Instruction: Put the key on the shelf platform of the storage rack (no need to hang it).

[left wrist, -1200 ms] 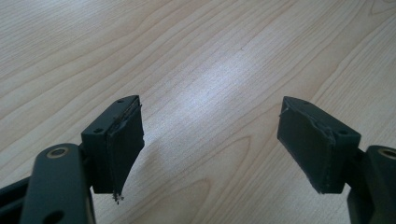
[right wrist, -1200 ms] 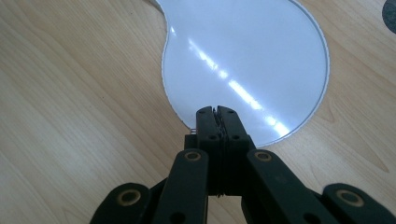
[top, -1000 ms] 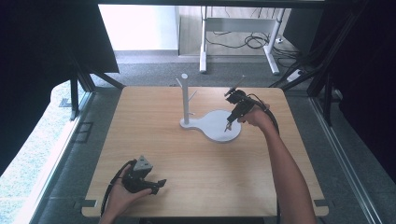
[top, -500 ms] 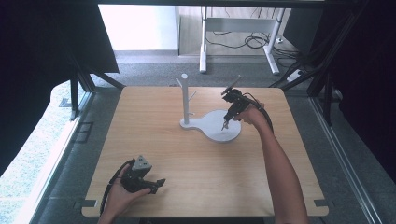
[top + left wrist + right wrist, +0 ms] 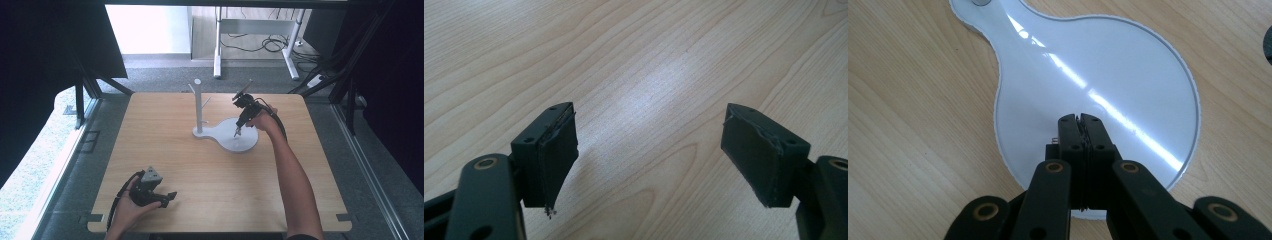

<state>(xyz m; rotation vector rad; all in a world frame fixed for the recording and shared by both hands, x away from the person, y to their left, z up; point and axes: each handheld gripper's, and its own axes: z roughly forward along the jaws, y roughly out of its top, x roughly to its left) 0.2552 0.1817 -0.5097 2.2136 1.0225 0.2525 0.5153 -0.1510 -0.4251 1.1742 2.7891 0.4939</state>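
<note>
Honestly, the only real thing on the counter point(image 5: 165, 150) was that white stand point(image 5: 235, 140): a flat teardrop base with an upright post point(image 5: 198, 105) rising from its narrow end, a couple of short pegs sticking off the post. It sat toward the far middle of the counter. The right gripper point(image 5: 237, 131) hung just above the round part of the base, on the side away from the post, with its jaws pressed together and nothing between them. The left gripper point(image 5: 167, 198) rested well away from the stand, down by the near edge, jaws spread wide over bare wood.

My guess was the stand was rigid plastic, fairly light, and that glossy base looked slippery and too flat to pinch anywhere except its thin rim. The post seemed the sensible place to grab, low down near the base so it wouldn't tip.

No containers around, so nothing to report on contents.
</note>
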